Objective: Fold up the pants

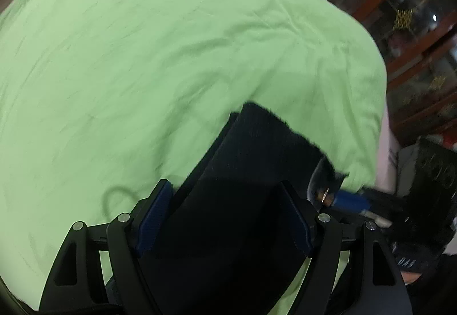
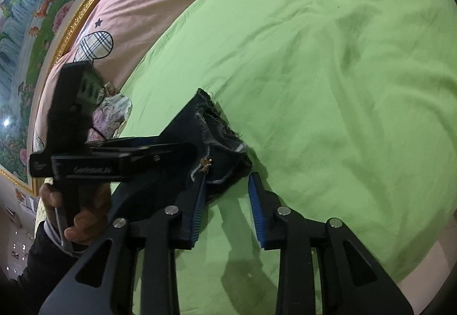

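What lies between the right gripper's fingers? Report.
In the right wrist view, the pants reach between the tips of the right gripper; nearer the camera, only green sheet.

Dark frayed denim pants [image 2: 217, 143], matt wrinkled green cotton sheet [image 2: 342, 72]

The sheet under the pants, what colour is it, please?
Light green sheet, clearest in the right wrist view.

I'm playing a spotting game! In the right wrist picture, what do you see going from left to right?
Flower painting in a gold frame → hand holding the left gripper → dark pants → green sheet.
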A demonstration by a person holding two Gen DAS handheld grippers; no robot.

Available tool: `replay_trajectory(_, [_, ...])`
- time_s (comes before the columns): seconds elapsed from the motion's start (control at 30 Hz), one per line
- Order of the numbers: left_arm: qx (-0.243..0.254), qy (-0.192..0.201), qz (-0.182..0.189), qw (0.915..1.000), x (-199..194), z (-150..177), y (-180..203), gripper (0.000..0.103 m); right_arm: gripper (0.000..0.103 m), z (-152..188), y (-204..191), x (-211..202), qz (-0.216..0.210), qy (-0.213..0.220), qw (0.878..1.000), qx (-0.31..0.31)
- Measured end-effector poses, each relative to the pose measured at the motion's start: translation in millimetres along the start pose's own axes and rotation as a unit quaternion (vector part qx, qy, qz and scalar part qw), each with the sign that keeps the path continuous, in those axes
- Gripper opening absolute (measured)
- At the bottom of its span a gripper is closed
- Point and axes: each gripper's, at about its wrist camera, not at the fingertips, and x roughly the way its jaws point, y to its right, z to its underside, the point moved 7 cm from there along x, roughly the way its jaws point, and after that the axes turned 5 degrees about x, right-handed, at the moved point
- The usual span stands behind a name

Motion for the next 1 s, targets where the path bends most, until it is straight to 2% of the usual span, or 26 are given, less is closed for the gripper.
replay_trajectory(0.1, [-0.016,0.010,0.014,0.9997,-2.5,-1.2,-4.4,0.066,0.032,1.5,1.2,0.2,-0.015,0.006,1.000,0.003])
replay_trajectory(0.23, [-0.027,0.021,0.018,0.9993,-10.3,1.6,-10.3,0.042,0.030,2.8,-5.1,3.1,-0.033,0.008,0.999,-0.012])
replay_trajectory(0.27, [-0.030,0.025,0.018,0.9991,-12.7,2.6,-11.9,0.035,0.028,3.9,-7.1,4.0,-0.035,0.008,0.999,-0.021])
replay_trajectory(0.3, [-0.034,0.029,0.020,0.9988,-17.1,5.1,-14.2,0.032,0.018,5.9,-8.2,5.6,-0.039,0.003,0.999,-0.023])
replay_trajectory(0.37, [-0.048,0.040,0.035,0.9974,-27.9,9.5,-18.7,0.020,0.015,6.8,-8.7,5.9,-0.041,0.002,0.999,-0.021])
replay_trajectory(0.5, [-0.065,0.064,0.064,0.9938,-47.0,15.1,-19.8,0.015,0.013,3.8,-18.7,-3.9,-0.059,0.010,0.998,-0.033])
replay_trajectory(0.67, [-0.064,0.094,0.068,0.9911,-75.6,22.4,-12.4,0.014,0.012,4.3,-48.3,-19.9,-0.102,0.021,0.993,-0.058])
replay_trajectory(0.83, [-0.068,0.132,0.076,0.9861,-114.5,36.3,-13.6,0.014,0.012,11.8,-91.2,-35.7,-0.152,0.023,0.983,-0.099])
replay_trajectory(1.0, [-0.080,0.170,0.076,0.9792,-153.6,63.6,-21.5,0.014,0.012,28.3,-136.3,-38.5,-0.189,0.004,0.971,-0.145])
